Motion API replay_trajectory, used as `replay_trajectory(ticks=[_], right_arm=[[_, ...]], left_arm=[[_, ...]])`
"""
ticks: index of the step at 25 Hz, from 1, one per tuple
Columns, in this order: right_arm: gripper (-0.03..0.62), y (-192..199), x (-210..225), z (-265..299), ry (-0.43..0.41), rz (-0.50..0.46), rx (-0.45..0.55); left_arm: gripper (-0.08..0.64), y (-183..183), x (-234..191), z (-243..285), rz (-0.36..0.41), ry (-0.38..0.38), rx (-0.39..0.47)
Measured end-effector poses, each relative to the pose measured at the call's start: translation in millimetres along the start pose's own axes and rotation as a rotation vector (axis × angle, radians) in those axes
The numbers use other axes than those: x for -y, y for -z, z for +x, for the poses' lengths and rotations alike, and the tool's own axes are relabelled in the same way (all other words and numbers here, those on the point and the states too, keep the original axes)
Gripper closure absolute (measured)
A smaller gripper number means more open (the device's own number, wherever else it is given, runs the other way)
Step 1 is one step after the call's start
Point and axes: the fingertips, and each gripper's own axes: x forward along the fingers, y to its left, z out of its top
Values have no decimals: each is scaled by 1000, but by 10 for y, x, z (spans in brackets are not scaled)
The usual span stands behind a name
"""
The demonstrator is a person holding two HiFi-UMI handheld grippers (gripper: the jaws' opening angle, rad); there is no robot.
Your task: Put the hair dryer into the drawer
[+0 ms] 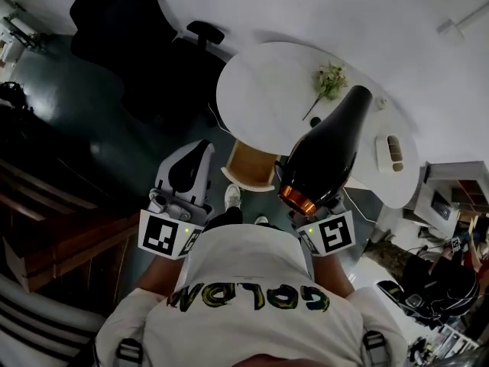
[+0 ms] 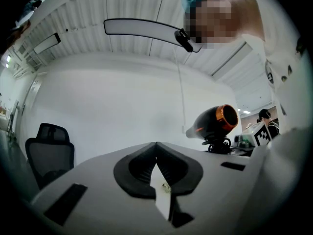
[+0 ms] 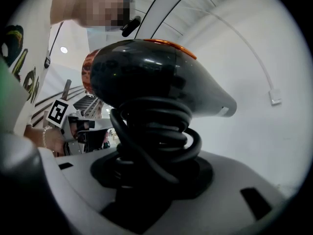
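The hair dryer is black with an orange ring at its back end, its cord coiled round the handle. My right gripper is shut on that coiled handle and holds the dryer upright in front of me; in the head view only its marker cube shows below the dryer. My left gripper is level beside it at the left, its black pads meeting with nothing between them. The dryer shows at the right of the left gripper view. I cannot pick out a drawer.
A round white table ahead carries a flower sprig and a small white tray. A wooden bin stands under its near edge. A black office chair is far left, dark wooden furniture near left.
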Motion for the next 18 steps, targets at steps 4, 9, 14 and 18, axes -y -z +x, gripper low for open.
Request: replay_trajectory(ticks=[4, 9, 14, 18], right_arm=[[354, 2, 47, 176, 18, 0, -2], [354, 41, 171, 259, 33, 21, -8], [354, 84, 335, 257, 19, 20, -13], [354, 188, 454, 261, -4, 9, -37]], left_arm=[[549, 30, -128, 178, -7, 34, -10], [549, 66, -147, 343, -8, 62, -17], [549, 145, -86, 509, -17, 65, -30], [549, 222, -37, 633, -16, 72, -43]])
